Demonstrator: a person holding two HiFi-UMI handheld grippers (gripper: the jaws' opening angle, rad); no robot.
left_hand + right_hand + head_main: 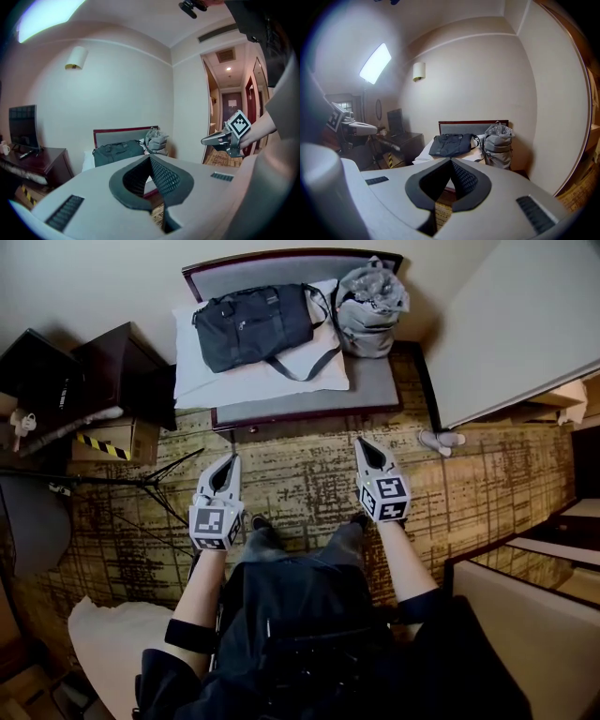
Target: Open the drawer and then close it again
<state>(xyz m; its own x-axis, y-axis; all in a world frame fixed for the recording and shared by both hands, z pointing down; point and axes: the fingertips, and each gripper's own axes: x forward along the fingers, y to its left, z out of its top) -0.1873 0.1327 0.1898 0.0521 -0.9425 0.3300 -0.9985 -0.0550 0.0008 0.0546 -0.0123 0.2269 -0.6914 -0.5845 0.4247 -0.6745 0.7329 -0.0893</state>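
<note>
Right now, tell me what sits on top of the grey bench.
A dark duffel bag lies on a white pillow; a grey backpack stands beside them. The bench cushion under the pillow is covered.

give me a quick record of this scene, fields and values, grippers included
left gripper: shut, empty, over the carpet
right gripper: shut, empty, over the carpet
bench: ahead of both grippers, against the wall
duffel bag: dark, lying on a white pillow on the bench
backpack: grey, upright at the bench's right end
cabinet: dark wood, at left
drawer: cannot be picked out
</note>
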